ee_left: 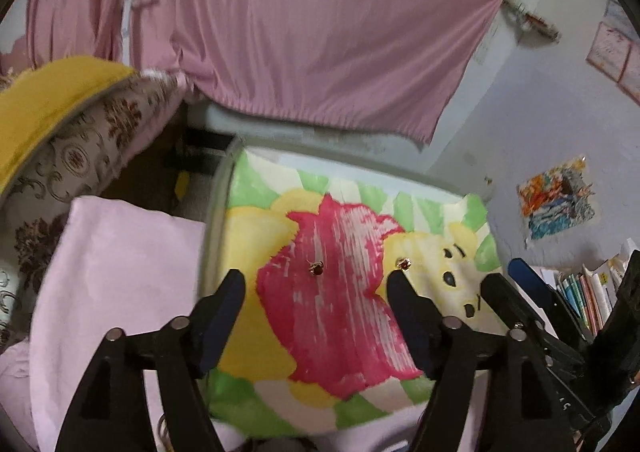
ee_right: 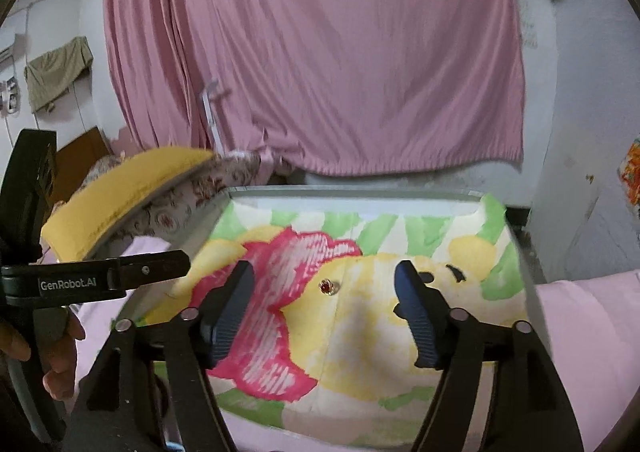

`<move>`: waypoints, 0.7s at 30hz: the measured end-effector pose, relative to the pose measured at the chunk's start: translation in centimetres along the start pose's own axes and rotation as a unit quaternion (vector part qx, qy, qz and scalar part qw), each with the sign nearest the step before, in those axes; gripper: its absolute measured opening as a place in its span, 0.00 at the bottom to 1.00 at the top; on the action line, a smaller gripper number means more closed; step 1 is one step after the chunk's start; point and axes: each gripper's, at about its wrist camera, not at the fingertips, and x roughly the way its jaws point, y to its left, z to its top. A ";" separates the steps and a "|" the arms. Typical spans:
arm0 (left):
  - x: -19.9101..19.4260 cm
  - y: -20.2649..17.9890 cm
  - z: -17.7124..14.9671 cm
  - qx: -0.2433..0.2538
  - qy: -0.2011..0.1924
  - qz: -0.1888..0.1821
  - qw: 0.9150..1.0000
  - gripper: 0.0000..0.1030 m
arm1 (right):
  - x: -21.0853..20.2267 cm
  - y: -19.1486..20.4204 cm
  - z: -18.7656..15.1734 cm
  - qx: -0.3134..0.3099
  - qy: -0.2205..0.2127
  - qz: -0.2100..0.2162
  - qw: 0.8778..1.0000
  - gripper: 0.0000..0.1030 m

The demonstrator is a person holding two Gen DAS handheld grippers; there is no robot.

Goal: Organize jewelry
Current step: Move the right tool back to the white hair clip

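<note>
Both of your claws stand wide and hold nothing. Your left gripper frames one red-stone earring lying on the red patch of the painted cloth; a second earring sits just off your inner fingertip. Your right gripper frames an earring too, probably that same second one, so both claws could go for the same stud and collide. These studs are tiny, so a closing pad is likely to flick one away or pinch up cloth instead. The cloth looks soft; press down and a stud may roll toward the pale rim. Beyond hangs the pink curtain, clear of your work.
</note>
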 end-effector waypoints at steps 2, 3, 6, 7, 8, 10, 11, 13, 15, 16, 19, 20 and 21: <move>-1.4 0.0 -0.7 0.005 -0.026 0.003 1.000 0.79 | -1.7 0.5 -0.2 -0.004 -0.025 -0.002 1.000 0.75; -2.3 0.0 -1.2 0.009 -0.043 0.005 0.999 0.80 | -2.5 0.8 -0.3 -0.007 -0.037 -0.003 0.999 0.78; -4.5 0.0 -2.6 0.020 -0.083 0.004 0.996 0.87 | -4.8 1.7 -0.8 -0.009 -0.065 -0.006 0.998 0.84; -5.4 0.0 -3.2 0.026 -0.099 0.005 0.995 0.89 | -5.4 1.8 -1.1 -0.008 -0.071 -0.005 0.997 0.87; -6.1 -0.1 -3.7 0.032 -0.113 0.006 0.993 0.89 | -6.2 1.9 -1.3 -0.006 -0.078 -0.004 0.997 0.89; -7.6 -0.3 -4.8 0.045 -0.141 0.008 0.989 0.95 | -7.4 2.2 -1.9 -0.002 -0.091 -0.005 0.996 0.90; -8.1 -0.3 -5.1 0.049 -0.151 0.009 0.987 0.96 | -8.2 2.4 -2.2 -0.001 -0.098 -0.006 0.995 0.91; -9.4 -0.4 -6.1 0.059 -0.179 0.012 0.982 0.98 | -9.7 2.8 -2.9 0.000 -0.111 -0.007 0.994 0.93; -10.8 -0.4 -7.2 0.067 -0.200 0.012 0.977 0.99 | -11.4 3.1 -3.7 0.003 -0.130 -0.011 0.991 0.97; -11.2 -0.3 -7.6 0.068 -0.205 0.011 0.976 0.99 | -12.1 3.3 -4.1 0.003 -0.136 -0.011 0.991 0.97; -12.7 -0.2 -9.2 0.079 -0.222 0.011 0.972 0.99 | -14.3 3.7 -5.6 0.004 -0.156 -0.013 0.988 0.97; -13.1 -0.1 -9.8 0.083 -0.227 0.012 0.970 0.99 | -14.9 3.8 -6.1 0.003 -0.161 -0.013 0.987 0.97; -13.5 0.0 -10.4 0.087 -0.233 0.014 0.969 0.99 | -15.6 3.9 -6.8 0.002 -0.167 -0.015 0.986 0.97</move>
